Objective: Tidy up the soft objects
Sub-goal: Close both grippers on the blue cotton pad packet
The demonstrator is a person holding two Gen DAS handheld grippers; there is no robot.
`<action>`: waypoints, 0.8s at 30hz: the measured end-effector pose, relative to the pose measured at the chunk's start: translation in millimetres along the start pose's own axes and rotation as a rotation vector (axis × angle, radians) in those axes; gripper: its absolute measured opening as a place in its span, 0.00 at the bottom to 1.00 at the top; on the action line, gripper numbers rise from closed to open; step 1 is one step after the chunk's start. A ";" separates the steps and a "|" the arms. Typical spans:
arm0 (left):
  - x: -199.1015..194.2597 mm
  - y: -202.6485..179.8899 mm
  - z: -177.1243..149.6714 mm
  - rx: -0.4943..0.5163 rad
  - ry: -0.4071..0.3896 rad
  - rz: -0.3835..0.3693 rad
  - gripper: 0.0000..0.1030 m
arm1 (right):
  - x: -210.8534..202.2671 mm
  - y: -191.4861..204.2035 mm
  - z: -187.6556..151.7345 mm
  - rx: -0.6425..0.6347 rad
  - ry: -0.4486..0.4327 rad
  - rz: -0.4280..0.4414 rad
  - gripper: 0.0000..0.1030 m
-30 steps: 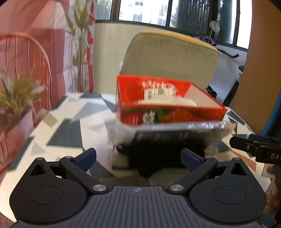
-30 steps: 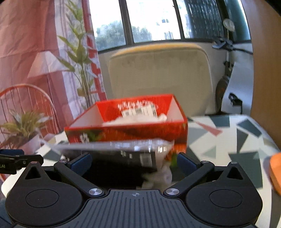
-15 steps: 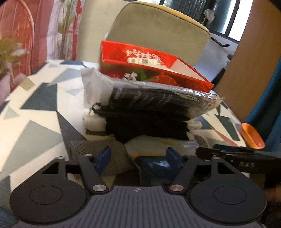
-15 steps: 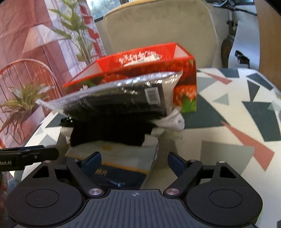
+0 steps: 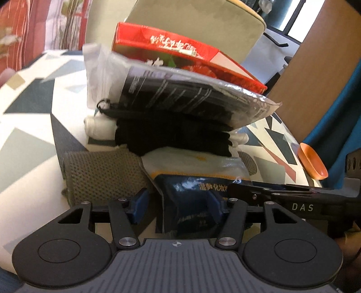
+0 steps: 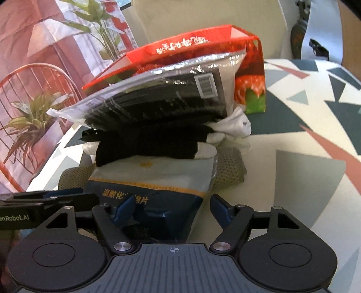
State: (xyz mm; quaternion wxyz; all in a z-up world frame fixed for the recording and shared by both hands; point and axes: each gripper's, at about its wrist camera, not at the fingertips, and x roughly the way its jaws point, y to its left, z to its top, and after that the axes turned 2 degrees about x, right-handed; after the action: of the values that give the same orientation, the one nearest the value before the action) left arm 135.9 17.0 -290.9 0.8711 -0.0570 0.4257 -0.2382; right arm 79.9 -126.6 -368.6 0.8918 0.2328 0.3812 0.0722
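Note:
A pile of soft things lies on the patterned table. From the bottom up it holds a grey mesh cloth (image 5: 101, 173), a blue-and-white pouch (image 5: 194, 180) (image 6: 158, 180), black and white folded socks (image 5: 171, 135) (image 6: 153, 142) and a clear bag of black fabric (image 5: 180, 94) (image 6: 158, 97). My left gripper (image 5: 177, 207) is low at the pile's near side. Its jaws are closing around the pouch's blue end, with a gap at the left pad. My right gripper (image 6: 171, 209) is closing on the same pouch from the other side, its right pad still clear of the pouch.
A red carton (image 5: 180, 49) (image 6: 248, 74) stands right behind the pile. An orange dish (image 5: 312, 162) sits near the table's right edge. A padded chair (image 6: 203, 20) and potted plants (image 6: 29, 121) stand beyond the table (image 6: 304, 162).
Both grippers have come down and tilted towards the bottom of the pile. Their jaws have narrowed from wide open around the blue-and-white pouch.

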 end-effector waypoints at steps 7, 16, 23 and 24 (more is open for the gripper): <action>4.6 -0.6 -1.0 -0.010 0.008 -0.030 0.42 | 4.3 2.0 0.6 0.012 0.002 0.027 0.56; 7.4 3.0 -1.7 -0.043 0.015 -0.045 0.45 | 7.3 -5.1 0.5 0.065 0.020 0.044 0.58; 5.4 1.8 -1.6 -0.037 0.011 -0.046 0.43 | 6.6 -1.2 1.4 0.083 0.026 0.059 0.49; 4.1 1.3 -1.2 -0.035 0.005 -0.045 0.43 | 5.7 -0.5 1.6 0.080 0.025 0.060 0.48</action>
State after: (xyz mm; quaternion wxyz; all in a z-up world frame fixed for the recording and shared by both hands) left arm 137.6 16.4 -295.0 0.8633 -0.0814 0.4308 -0.2502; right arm 85.1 -125.9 -371.6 0.8745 0.2787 0.3875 0.0866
